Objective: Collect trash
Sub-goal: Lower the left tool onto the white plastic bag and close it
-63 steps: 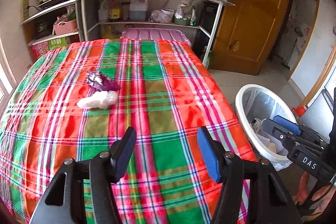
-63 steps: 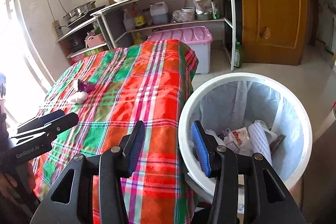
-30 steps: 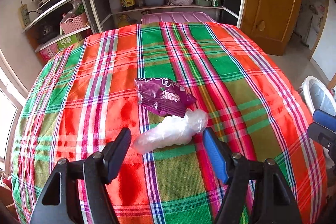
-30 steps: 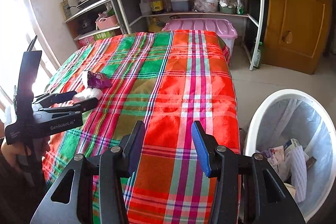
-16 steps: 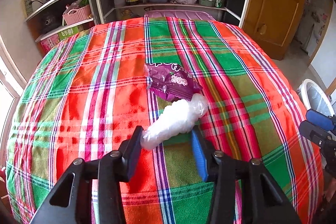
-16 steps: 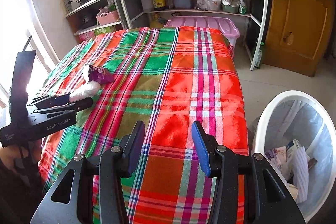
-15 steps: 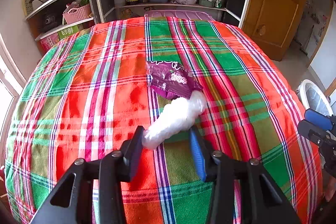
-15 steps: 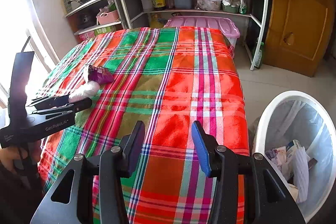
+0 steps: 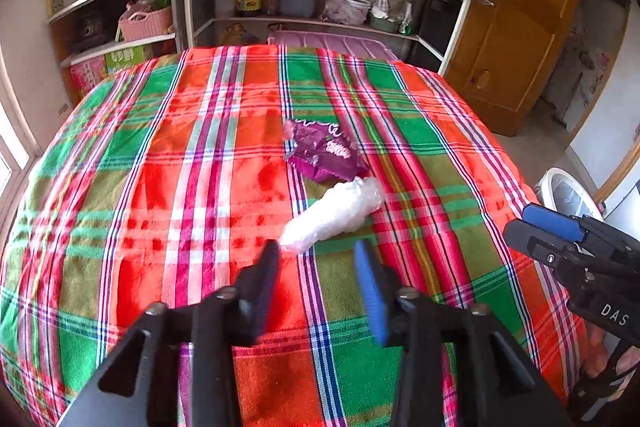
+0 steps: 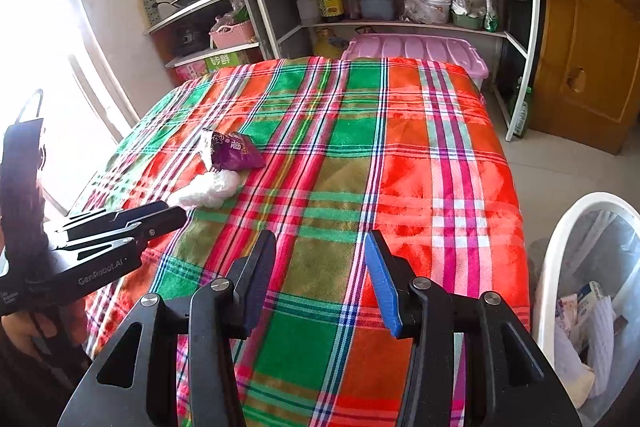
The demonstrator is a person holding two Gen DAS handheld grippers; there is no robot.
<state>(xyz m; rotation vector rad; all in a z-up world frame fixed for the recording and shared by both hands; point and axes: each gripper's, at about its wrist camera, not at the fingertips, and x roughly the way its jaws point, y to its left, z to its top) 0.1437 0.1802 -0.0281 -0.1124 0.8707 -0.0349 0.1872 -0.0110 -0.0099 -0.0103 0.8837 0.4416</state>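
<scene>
Partly hidden trash bin [image 10: 560, 251] cut off at frame edge, crumpled white plastic wrap [image 9: 332, 214] lying diagonally, near end just ahead of the left gripper [image 9: 318, 259], jaws opening, nothing between them, right gripper [image 10: 320, 255] spread, empty.

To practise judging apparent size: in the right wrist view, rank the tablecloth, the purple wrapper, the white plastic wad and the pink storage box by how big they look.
1. tablecloth, by far the largest.
2. pink storage box, though it stands farther off and is partly hidden.
3. purple wrapper and white plastic wad: they look alike, so unranked.
</scene>
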